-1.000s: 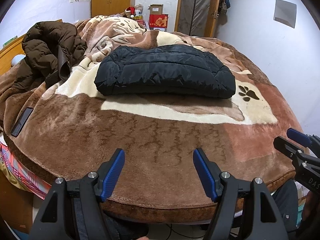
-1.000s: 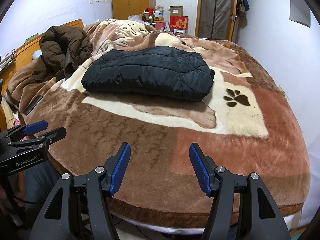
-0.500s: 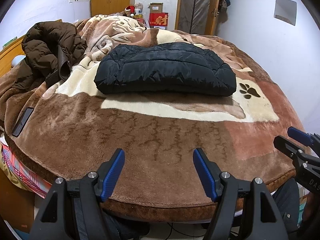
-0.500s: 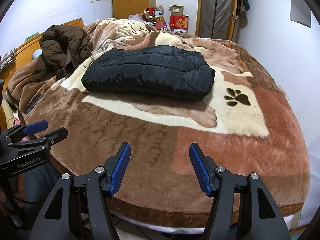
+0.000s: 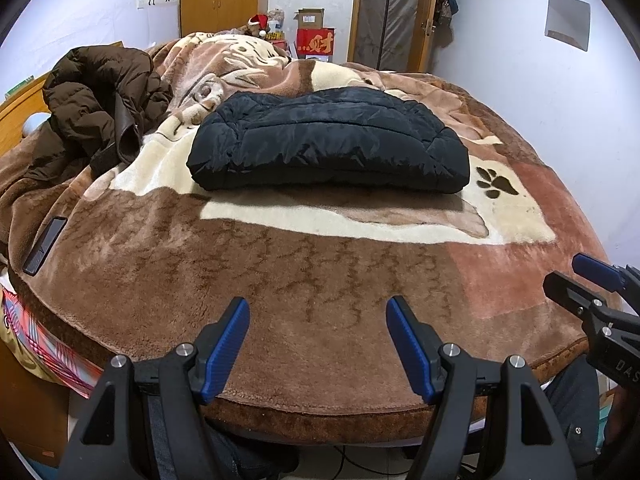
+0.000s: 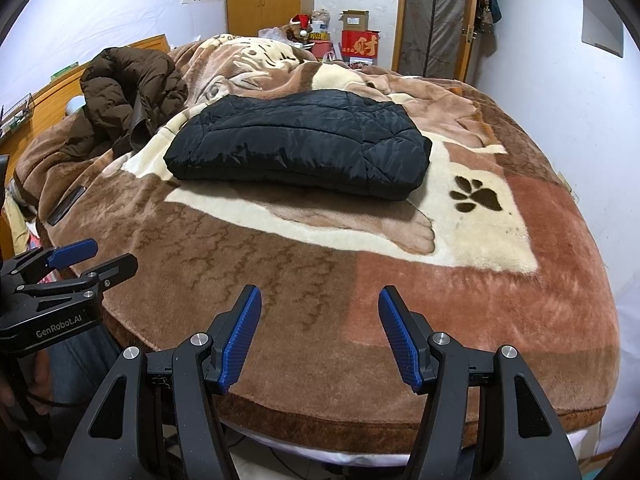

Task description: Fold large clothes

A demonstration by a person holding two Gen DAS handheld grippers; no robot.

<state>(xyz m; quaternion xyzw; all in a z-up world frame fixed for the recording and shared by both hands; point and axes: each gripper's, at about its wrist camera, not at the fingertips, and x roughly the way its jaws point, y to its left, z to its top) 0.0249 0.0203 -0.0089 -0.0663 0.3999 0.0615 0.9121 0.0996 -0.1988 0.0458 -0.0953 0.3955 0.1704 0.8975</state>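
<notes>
While I hold my left gripper over the near edge of the brown plush blanket, its blue pads stand apart with nothing between them; the folded black quilted jacket lies mid-bed beside a crumpled brown puffer coat. From the right wrist, my right gripper gapes empty too, the jacket well beyond it.

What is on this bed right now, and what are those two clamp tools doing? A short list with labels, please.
Black jacket: folded into a neat bundle, mid-bed
Brown coat: crumpled heap, unfolded, to the left of the black one, apart from it
Blanket: brown with paw print, covers the bed
Left gripper: jaws open, empty, at the near bed edge
Right gripper: jaws open, empty, beside the left one
Small dark flat object: left edge, cannot identify
</notes>
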